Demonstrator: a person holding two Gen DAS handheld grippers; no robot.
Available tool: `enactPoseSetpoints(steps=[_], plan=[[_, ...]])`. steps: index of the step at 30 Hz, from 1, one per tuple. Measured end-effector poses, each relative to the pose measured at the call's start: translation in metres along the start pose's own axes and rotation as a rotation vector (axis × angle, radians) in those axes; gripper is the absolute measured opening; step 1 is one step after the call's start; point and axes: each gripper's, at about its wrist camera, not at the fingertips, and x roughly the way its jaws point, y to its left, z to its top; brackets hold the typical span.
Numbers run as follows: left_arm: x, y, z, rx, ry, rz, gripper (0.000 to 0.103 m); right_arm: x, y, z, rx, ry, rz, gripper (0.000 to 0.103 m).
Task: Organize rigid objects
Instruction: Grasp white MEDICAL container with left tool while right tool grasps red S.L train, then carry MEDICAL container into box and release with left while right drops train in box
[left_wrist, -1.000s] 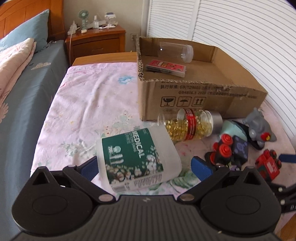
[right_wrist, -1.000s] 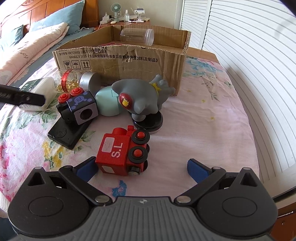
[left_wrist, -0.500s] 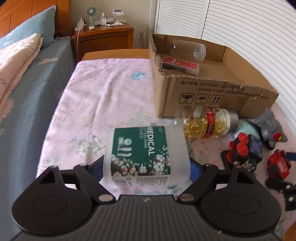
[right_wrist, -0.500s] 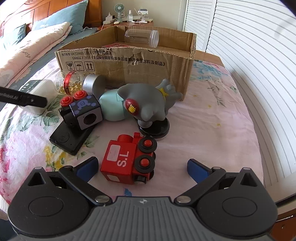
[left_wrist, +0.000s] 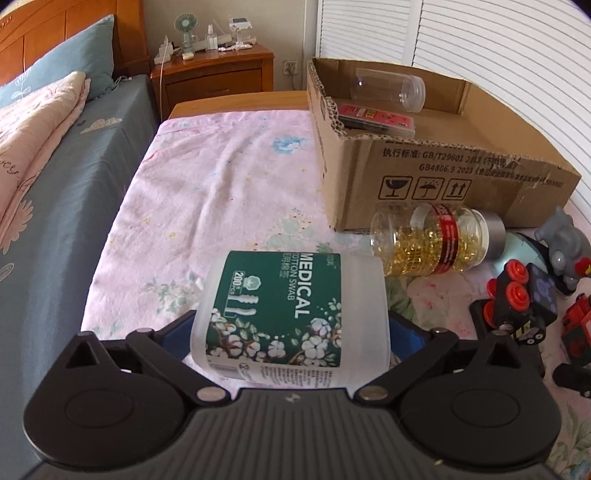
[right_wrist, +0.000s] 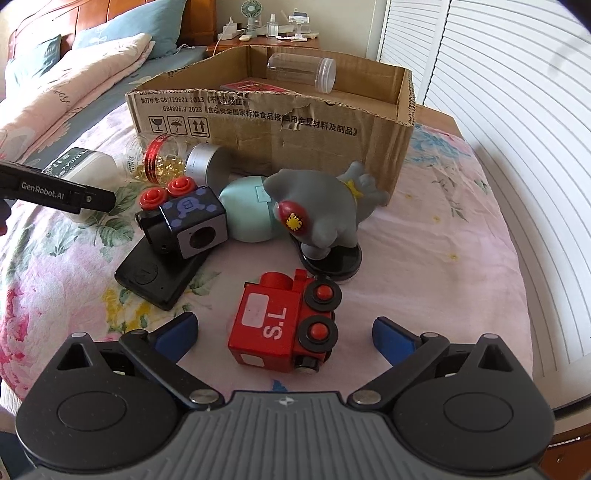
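Note:
My left gripper (left_wrist: 291, 328) is shut on the white cotton swab tub (left_wrist: 291, 314) with a green "MEDICAL" label and holds it above the floral bedspread. The tub also shows in the right wrist view (right_wrist: 79, 162). My right gripper (right_wrist: 284, 332) is open, its fingers on either side of a red toy train (right_wrist: 284, 325) lying on the bed, not touching it. The open cardboard box (left_wrist: 443, 177) stands beyond; inside lie a clear jar (left_wrist: 388, 88) and a red packet (left_wrist: 376, 118).
A bottle of yellow capsules (left_wrist: 436, 240) lies in front of the box. A black cube toy with red buttons (right_wrist: 184, 214) rests on a black flat device (right_wrist: 159, 273). A grey figurine (right_wrist: 321, 218) and a teal object (right_wrist: 247, 206) stand nearby. A nightstand (left_wrist: 218, 70) is behind.
My left gripper closed on the swab tub and lifted it off the bed. My right gripper moved forward, so the red train now sits between its open fingers.

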Motion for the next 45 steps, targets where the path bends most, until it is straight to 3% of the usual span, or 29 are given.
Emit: enactPoseSetpoints(steps=[3,9,20,23,37,45], plan=[[-0.001,0.000,-0.004,0.000,-0.038,0.003,0.102,0.000,-0.001,0.000,0.007,0.002,0.004,0.102],[0.000,0.000,-0.003,-0.004,-0.034,0.003,0.102,0.000,0.000,0.000,0.013,-0.006,0.005,0.099],[-0.007,0.004,0.007,0.093,-0.022,-0.053,0.083,-0.008,0.004,0.004,0.005,-0.011,-0.009,0.065],[-0.007,0.006,0.009,0.098,-0.012,-0.060,0.083,-0.010,0.006,0.005,-0.007,-0.012,-0.023,0.056],[-0.039,0.011,0.014,0.210,-0.011,-0.101,0.083,-0.026,0.005,0.005,-0.075,0.006,-0.031,0.055],[-0.074,-0.002,0.032,0.290,-0.040,-0.169,0.083,-0.047,-0.001,0.015,-0.103,0.004,0.020,0.054]])
